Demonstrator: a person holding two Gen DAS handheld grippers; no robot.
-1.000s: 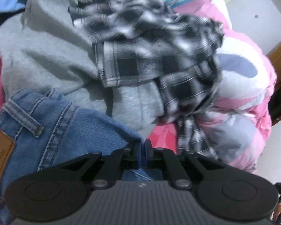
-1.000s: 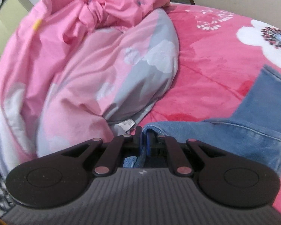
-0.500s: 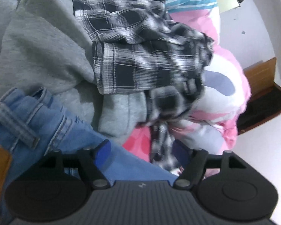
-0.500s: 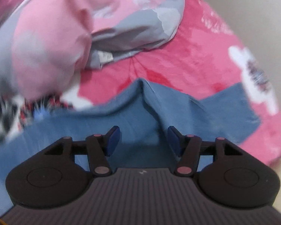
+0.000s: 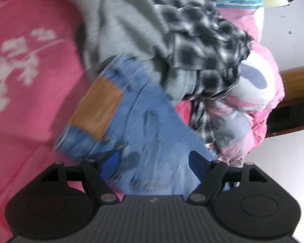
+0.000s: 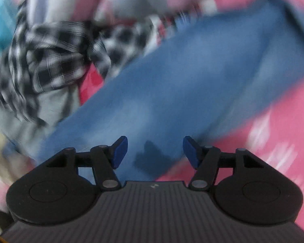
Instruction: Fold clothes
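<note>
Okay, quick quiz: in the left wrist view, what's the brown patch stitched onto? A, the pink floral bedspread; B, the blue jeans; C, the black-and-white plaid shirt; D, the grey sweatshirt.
B: the brown patch sits on the waistband of the blue jeans, just below the grey sweatshirt.

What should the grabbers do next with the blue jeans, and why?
Probably bring the left gripper down onto the jeans waistband near the brown patch. Both grippers' jaws are opening with nothing pinched; the right gripper hovers over a leg, and the jeans lie unfolded.
</note>
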